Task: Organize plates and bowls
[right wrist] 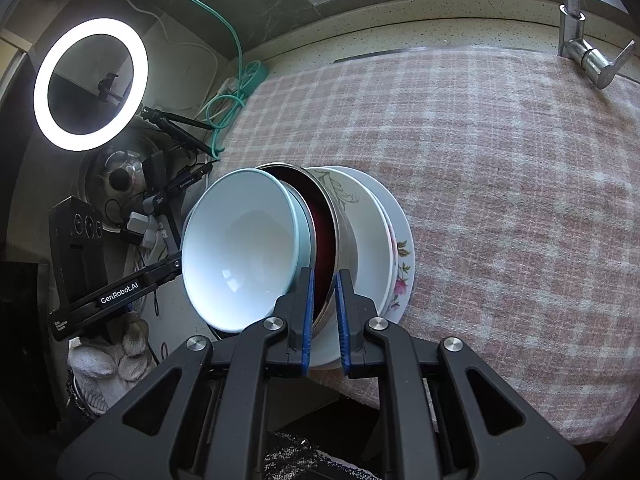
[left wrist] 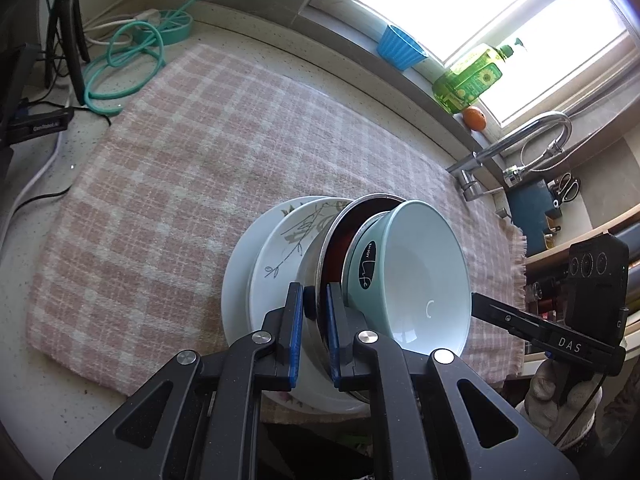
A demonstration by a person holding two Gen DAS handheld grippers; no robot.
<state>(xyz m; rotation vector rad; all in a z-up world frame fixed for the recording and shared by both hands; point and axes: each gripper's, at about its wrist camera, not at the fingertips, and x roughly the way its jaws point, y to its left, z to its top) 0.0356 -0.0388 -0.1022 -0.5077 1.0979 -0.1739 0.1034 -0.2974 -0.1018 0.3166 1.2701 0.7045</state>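
I see both tongs, left tongs (left wrist: 316,304) and right tongs (right wrist: 323,288), pinching the steel bowl's (left wrist: 320,248) rim; it's red inside, tilted, cradling a mint bowl (left wrist: 420,276), over floral plates (left wrist: 280,248) on the worktop's checked cloth (left wrist: 180,160).

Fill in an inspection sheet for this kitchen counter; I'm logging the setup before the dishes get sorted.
Surface: speckled counter covered by a pink plaid cloth.
Job's things: mint-green bowl with white inside nested in a steel bowl with dark red inside, tilted on a white leaf-patterned plate above a white floral-rimmed plate.
Clutter: blue ribbed cup, green soap bottle, orange fruit on the sill.
Grippers: left tongs and right tongs each shut on the steel bowl's rim.
Cables: teal cord coiled at the far-left counter.
Surroundings: window, steel faucet, lit ring light.
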